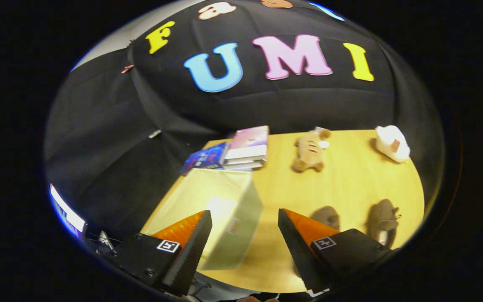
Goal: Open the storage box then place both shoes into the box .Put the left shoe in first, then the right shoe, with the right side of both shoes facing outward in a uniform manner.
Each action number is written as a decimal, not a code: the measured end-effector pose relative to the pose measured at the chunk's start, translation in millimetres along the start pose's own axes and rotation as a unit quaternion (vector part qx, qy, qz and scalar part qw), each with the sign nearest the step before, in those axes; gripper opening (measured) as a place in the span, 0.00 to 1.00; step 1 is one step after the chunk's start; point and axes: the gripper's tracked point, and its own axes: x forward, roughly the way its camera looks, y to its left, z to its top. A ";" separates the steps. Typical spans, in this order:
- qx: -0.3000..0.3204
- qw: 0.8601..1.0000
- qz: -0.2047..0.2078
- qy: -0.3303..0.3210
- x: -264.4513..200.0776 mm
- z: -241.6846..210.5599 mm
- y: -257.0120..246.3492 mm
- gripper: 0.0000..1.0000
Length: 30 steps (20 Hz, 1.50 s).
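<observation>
A pale, whitish storage box point(220, 209) stands on the wooden table point(350, 180), just ahead of my left finger; its lid looks shut, though blur hides detail. Two dark grey-brown shoes lie to the right: one point(327, 217) just beyond my right finger, the other point(383, 219) farther right near the table's edge. My gripper point(245, 216) hovers above the table, open, with nothing between its fingers. The box's right corner reaches into the gap between them.
A stack of books point(247, 147) and a blue book point(206, 158) lie behind the box. A tan plush toy point(310, 151) sits mid-table and a white object point(392, 143) at the far right corner. Black cloth walls surround the table.
</observation>
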 end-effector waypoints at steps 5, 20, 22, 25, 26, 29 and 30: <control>0.005 0.998 -0.060 0.031 -9.7 -41.3 -96.1 0.98; 0.034 0.984 -0.131 0.114 78.1 -126.4 -189.3 0.75; 0.029 0.982 -0.142 0.117 83.5 -129.8 -191.4 0.72; 0.034 0.980 -0.155 0.121 90.3 -132.6 -192.1 0.57; 0.042 0.979 -0.154 0.126 92.2 -133.3 -189.1 0.48; 0.040 0.972 -0.191 0.130 89.3 -133.1 -197.7 0.29; 0.040 0.971 -0.196 0.132 92.0 -133.3 -197.2 0.12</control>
